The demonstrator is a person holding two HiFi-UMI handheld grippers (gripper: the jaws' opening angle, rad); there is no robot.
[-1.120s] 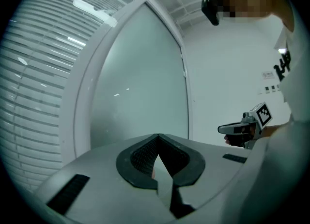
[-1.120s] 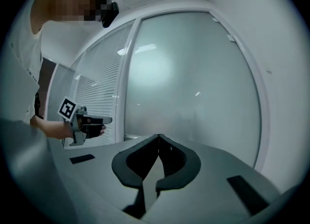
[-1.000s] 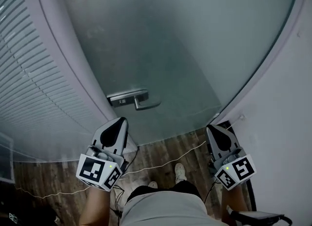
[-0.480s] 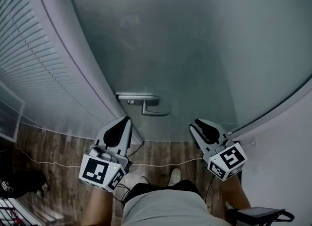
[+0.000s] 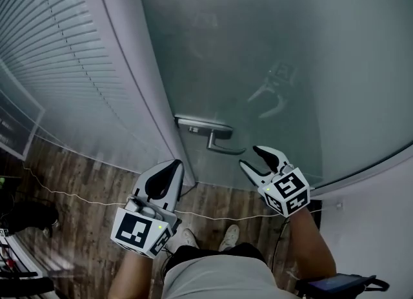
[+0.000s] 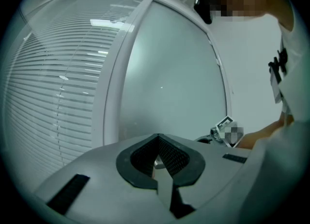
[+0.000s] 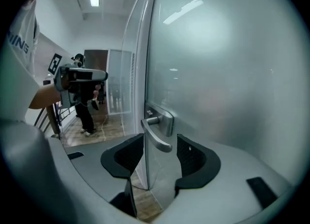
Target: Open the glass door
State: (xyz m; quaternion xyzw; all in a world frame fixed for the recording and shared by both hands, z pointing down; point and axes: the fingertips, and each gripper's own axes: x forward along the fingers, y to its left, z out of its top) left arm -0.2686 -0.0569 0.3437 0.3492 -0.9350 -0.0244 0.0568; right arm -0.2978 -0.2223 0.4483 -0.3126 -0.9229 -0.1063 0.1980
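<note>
The glass door [image 5: 271,65] is frosted and fills the upper right of the head view, and its left edge meets a pale frame post [image 5: 139,84]. A metal handle [image 5: 219,137] sits on a plate at that left edge, with its lever reaching out toward the right. The right gripper [image 5: 250,157] is just beside the free end of the lever, and its jaws, which have just been opening, stand wide apart. In the right gripper view the handle [image 7: 157,138] shows in the gap between the two dark pads [image 7: 127,157], but neither pad presses on it. The left gripper [image 5: 173,165] is held lower and to the left, near the foot of the frame post. In the left gripper view its jaws are together, with nothing held. Slatted blinds [image 5: 58,65] cover the wall to the left of the post. A thin white cable [image 5: 213,217] runs across the wooden floor [image 5: 84,188] in front of the person's shoes [image 5: 227,236].
</note>
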